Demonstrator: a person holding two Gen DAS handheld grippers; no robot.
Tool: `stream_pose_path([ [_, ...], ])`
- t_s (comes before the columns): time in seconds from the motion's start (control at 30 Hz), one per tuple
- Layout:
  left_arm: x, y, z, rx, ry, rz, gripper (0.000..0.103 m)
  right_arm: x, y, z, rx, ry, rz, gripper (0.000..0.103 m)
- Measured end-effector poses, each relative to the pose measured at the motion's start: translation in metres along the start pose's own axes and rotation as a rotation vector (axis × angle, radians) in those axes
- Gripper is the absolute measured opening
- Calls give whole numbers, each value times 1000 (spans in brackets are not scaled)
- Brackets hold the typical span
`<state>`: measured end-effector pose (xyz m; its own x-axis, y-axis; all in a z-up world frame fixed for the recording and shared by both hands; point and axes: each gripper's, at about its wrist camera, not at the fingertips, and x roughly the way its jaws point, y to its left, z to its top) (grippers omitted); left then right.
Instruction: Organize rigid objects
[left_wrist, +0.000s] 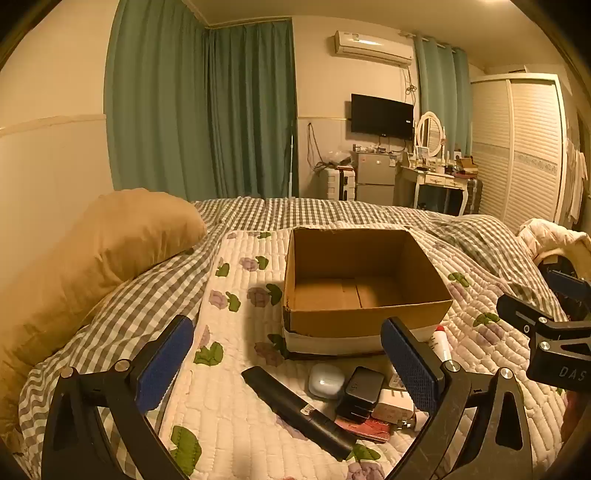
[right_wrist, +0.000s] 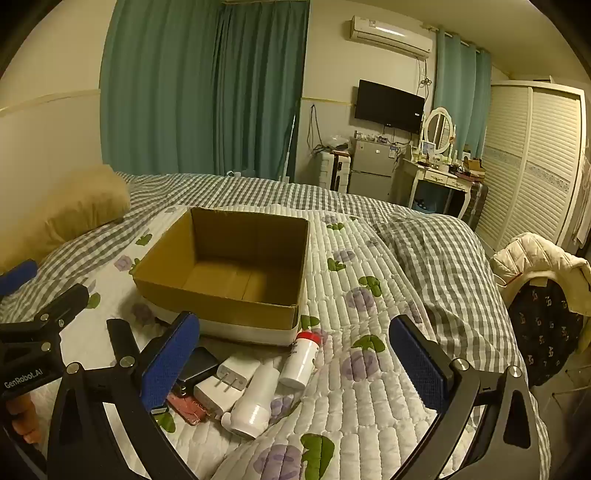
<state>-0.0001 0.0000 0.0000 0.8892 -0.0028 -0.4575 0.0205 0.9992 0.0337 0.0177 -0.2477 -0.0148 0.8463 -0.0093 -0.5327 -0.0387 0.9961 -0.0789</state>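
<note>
An open, empty cardboard box (left_wrist: 369, 317) (right_wrist: 221, 306) stands on the quilted bed. In front of it lies a cluster of small things: a long black remote (left_wrist: 295, 410), a white earbud case (left_wrist: 325, 380), a black charger block (left_wrist: 360, 393) (right_wrist: 197, 365), a white plug adapter (left_wrist: 393, 404) (right_wrist: 225, 384), a red flat item (left_wrist: 369, 430) (right_wrist: 186, 408), a white red-capped tube (left_wrist: 441, 341) (right_wrist: 301, 358) and a white bottle (right_wrist: 256, 400). My left gripper (left_wrist: 288, 363) is open above the cluster. My right gripper (right_wrist: 295, 363) is open above the tube and bottle.
A tan pillow (left_wrist: 92, 258) lies at the left on the checked duvet (left_wrist: 258, 212). A chair with a white jacket (right_wrist: 535, 258) stands at the bed's right side. A fridge, dressing table and wardrobe (left_wrist: 517, 147) are at the far wall.
</note>
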Motion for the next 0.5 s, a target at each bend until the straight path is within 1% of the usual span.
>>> stream_pose_path([
  [0.03, 0, 0, 0, -1, 1, -1, 103, 0, 0, 0, 4, 4, 5, 103],
  [0.07, 1, 1, 0, -20, 19, -8, 103, 1, 0, 0, 5, 6, 4, 103],
  [0.3, 2, 1, 2, -10, 19, -1, 103, 2, 1, -2, 1, 11, 2, 103],
  [0.37, 1, -1, 3, -5, 18, 0, 103, 8, -1, -8, 4, 12, 3, 103],
  [0.5, 1, 1, 1, -2, 15, 5, 103, 5, -4, -6, 7, 14, 0, 103],
])
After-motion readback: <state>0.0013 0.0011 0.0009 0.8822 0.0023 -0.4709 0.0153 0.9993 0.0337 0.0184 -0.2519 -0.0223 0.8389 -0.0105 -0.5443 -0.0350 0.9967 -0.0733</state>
